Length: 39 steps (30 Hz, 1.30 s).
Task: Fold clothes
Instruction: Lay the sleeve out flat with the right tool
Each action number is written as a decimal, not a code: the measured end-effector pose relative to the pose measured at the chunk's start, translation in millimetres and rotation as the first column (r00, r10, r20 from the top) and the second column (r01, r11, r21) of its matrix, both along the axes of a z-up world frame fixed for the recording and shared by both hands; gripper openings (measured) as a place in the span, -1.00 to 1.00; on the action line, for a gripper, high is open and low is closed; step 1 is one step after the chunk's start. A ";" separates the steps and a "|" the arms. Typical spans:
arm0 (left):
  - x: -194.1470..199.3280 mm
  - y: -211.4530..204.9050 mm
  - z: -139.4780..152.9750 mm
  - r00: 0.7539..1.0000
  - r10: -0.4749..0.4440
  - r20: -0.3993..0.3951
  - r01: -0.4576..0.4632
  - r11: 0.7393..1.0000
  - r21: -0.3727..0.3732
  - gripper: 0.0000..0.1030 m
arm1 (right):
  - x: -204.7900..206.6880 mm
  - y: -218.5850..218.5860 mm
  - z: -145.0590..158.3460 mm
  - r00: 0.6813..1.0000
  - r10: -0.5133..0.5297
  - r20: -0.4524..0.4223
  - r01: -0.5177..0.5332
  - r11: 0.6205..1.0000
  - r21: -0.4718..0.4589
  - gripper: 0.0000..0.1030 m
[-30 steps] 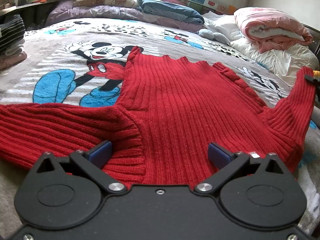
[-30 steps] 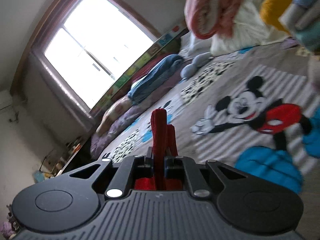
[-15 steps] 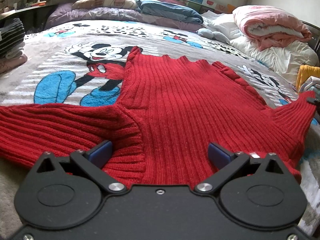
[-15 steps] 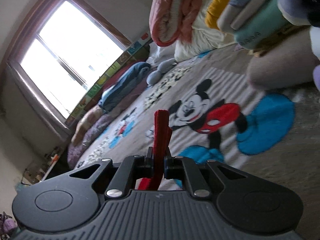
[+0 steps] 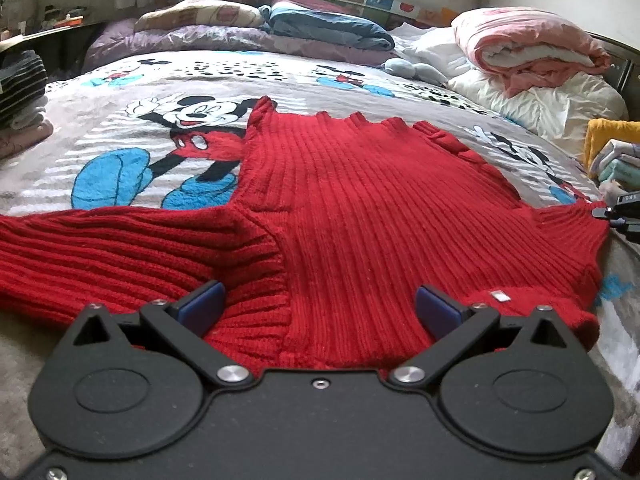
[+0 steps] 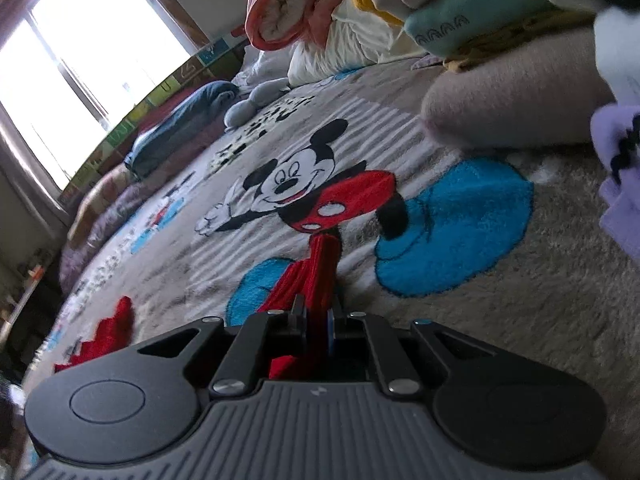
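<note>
My red ribbed sweater (image 5: pixel 360 216) covers the middle of the left view, on a grey blanket (image 5: pixel 100 128) striped white and printed with a black, white, red and blue cartoon mouse at ten o'clock. My left tongs (image 5: pixel 318 310) are black with dark blue pads (image 5: pixel 202 306). At two o'clock lies a pink and white quilt (image 5: pixel 528 54); at three o'clock a mustard yellow fold (image 5: pixel 612 132). At twelve o'clock sits a navy blanket (image 5: pixel 328 32). My right tongs (image 6: pixel 318 320) are black and grey, red knit between them.

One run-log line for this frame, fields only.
task: fold clothes | red sweater: flat on bed | left hand-held gripper: open over collar | right hand-held gripper: shut on sleeve
</note>
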State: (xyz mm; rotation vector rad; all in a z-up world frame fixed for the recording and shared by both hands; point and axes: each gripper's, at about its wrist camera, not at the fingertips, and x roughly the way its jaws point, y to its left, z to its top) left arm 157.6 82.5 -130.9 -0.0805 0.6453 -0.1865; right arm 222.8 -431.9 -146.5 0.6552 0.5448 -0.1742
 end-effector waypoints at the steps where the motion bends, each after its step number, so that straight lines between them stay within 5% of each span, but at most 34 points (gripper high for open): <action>1: -1.9 -0.4 0.5 1.000 -0.002 0.003 0.002 1.000 0.004 0.98 | 0.6 1.3 2.1 1.000 -0.009 -0.012 0.009 1.000 -0.022 -0.79; 10: -21.4 6.3 11.4 0.998 0.037 0.046 -0.037 0.999 -0.004 0.92 | -25.7 7.7 34.2 0.997 -0.082 0.003 0.081 0.977 -0.197 -0.58; 13: -30.5 4.4 19.5 0.991 0.066 0.112 -0.062 0.997 -0.036 0.72 | -38.2 41.2 48.5 0.998 0.037 0.060 -0.021 0.971 -0.237 -0.58; 16: -35.5 -3.7 23.5 0.987 0.060 0.147 -0.047 0.994 -0.094 0.31 | -51.3 92.7 60.4 0.968 0.230 0.104 -0.193 0.940 -0.282 -0.59; 21: -40.9 -42.6 19.7 0.987 -0.070 0.148 0.079 0.995 -0.058 -0.05 | -74.7 195.7 61.6 0.819 0.566 0.090 -0.493 0.776 -0.393 -0.60; 26: -54.7 -79.9 -3.9 0.970 -0.230 0.085 0.209 0.956 0.205 -0.09 | -95.4 253.4 40.1 0.681 0.733 0.006 -0.644 0.602 -0.471 -0.60; 29: -59.7 -77.2 -1.8 0.970 -0.226 0.084 0.206 0.957 0.203 -0.08 | -111.5 266.8 19.6 0.630 0.770 -0.101 -0.696 0.501 -0.515 -0.59; 34: -73.3 -78.9 0.2 0.957 -0.267 0.109 0.231 0.937 0.262 -0.08 | -135.3 263.8 25.0 0.632 0.769 -0.097 -0.669 0.479 -0.568 -0.59; 39: -75.7 -59.0 14.2 0.966 -0.213 0.149 0.191 0.970 0.152 -0.08 | -146.2 261.7 31.9 0.644 0.763 -0.048 -0.648 0.512 -0.564 -0.59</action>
